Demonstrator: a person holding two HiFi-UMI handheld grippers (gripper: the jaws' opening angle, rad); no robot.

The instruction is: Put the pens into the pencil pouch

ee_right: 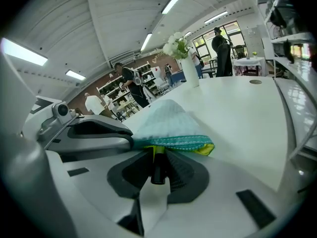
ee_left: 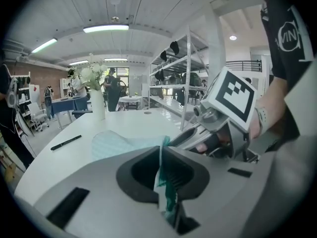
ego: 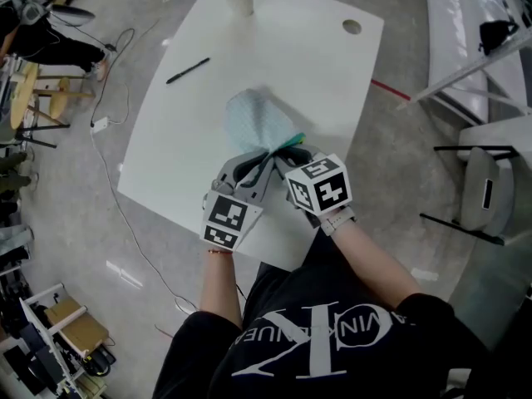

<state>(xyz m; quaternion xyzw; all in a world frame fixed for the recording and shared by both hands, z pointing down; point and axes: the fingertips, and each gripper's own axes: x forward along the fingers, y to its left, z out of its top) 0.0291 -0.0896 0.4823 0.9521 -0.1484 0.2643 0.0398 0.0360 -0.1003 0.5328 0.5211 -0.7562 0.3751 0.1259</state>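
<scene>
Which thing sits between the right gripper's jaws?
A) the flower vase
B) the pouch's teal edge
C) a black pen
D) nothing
C: in the right gripper view, the right gripper pinches a black pen pointed at the opening of the pouch. The pouch's teal edge is clamped in the left gripper.

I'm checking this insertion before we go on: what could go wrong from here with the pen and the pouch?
The left gripper pinches the pouch by only a thin bit of its teal edge; it may slip, and the mouth could close. The pen in the right gripper meets the mouth at its rim, so it may catch on the fabric and push the pouch away instead of sliding in.
</scene>
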